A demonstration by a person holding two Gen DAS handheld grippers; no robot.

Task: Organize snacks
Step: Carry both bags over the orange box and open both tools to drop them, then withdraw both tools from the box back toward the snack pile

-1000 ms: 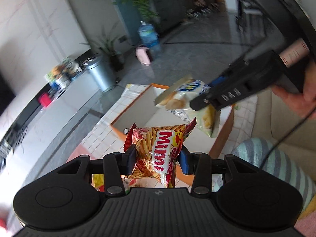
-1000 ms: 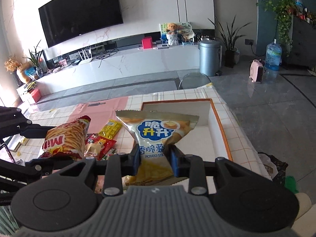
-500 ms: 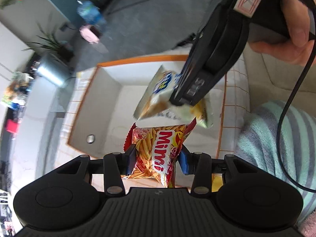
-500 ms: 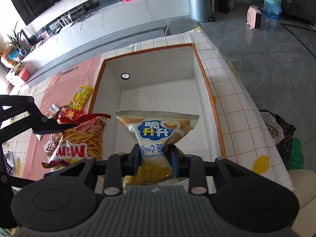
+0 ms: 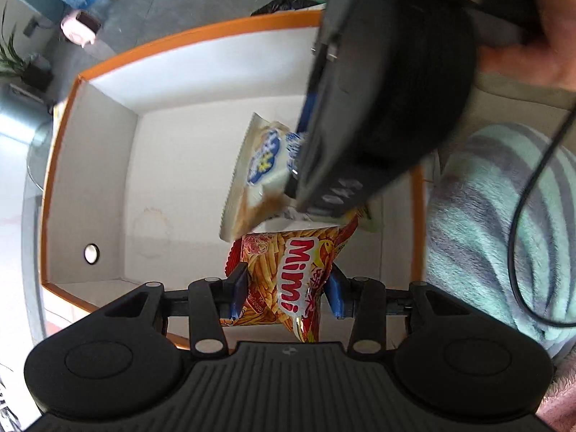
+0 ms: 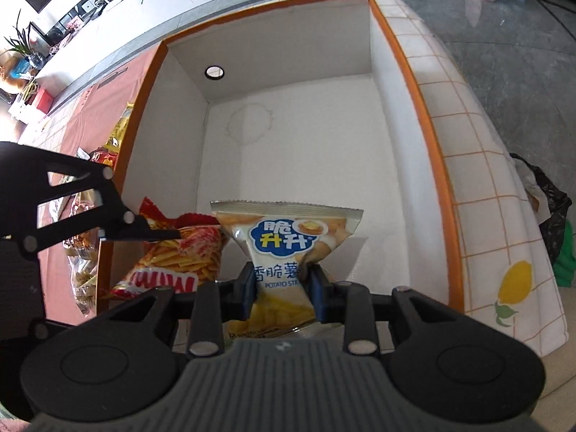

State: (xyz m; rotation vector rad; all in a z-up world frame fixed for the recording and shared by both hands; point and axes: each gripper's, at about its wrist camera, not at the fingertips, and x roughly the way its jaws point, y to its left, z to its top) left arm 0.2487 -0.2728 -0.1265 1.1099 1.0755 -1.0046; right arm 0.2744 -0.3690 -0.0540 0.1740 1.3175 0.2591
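Note:
My left gripper (image 5: pixel 286 293) is shut on a red Mimi snack bag (image 5: pixel 288 277), pointing steeply down over the near corner of a white box with an orange rim (image 5: pixel 187 39). My right gripper (image 6: pixel 282 289) is shut on a pale yellow potato-stick bag (image 6: pixel 288 237), also held over the box's inside. In the left wrist view the right gripper's body hides part of the potato-stick bag (image 5: pixel 259 165), which hangs just beyond the Mimi bag. The right wrist view shows the Mimi bag (image 6: pixel 180 255) to the left, pinched by the left gripper's fingers (image 6: pixel 158 234).
The box floor (image 6: pixel 288 136) is bare, with a round hole (image 6: pixel 214 72) in one wall. Several more snack packs (image 6: pixel 84 252) lie on the pink cloth left of the box. A checked tablecloth (image 6: pixel 478 180) drapes the table's right edge. A striped sleeve (image 5: pixel 486 223) is close by.
Both grippers have tilted downward and sunk toward the box with their bags. The box now fills both views, and the two bags hang closer together.

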